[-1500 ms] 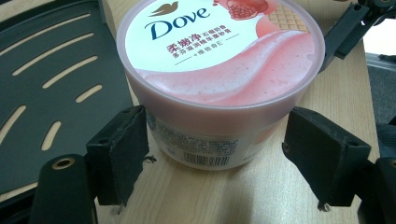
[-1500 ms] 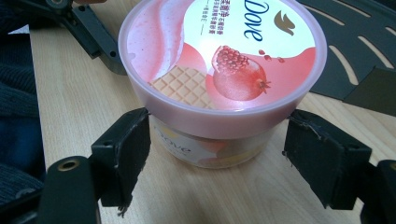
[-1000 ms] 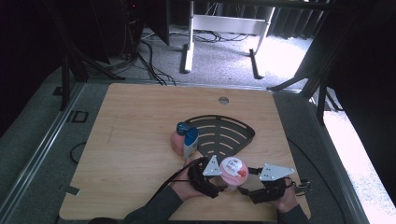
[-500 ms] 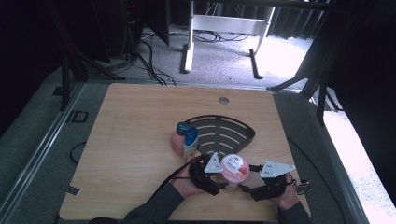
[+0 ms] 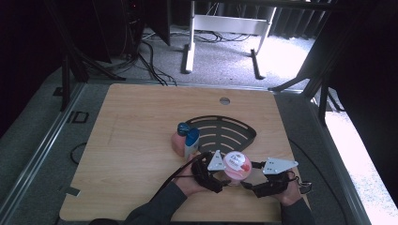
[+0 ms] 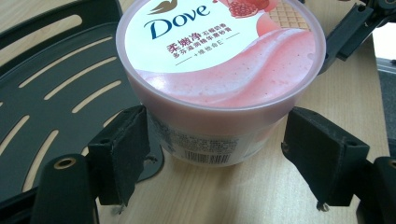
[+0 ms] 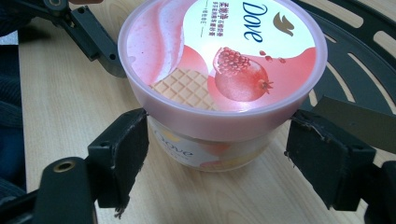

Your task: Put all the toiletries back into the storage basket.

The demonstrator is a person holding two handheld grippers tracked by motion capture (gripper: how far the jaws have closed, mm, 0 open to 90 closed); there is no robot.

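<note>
Overhead, the pink tub (image 5: 238,165) stands near the table's (image 5: 136,122) front edge, just beside the black slotted tray (image 5: 225,131), with the left gripper (image 5: 220,176) and right gripper (image 5: 248,180) flanking it. A small bottle (image 5: 190,140) stands off the tray's left corner. Seen along the left gripper (image 6: 215,154), its jaws sit apart around the tub (image 6: 219,74), one pad touching. Likewise the right gripper (image 7: 215,158) straddles the tub (image 7: 219,70), jaws spread wide.
</note>
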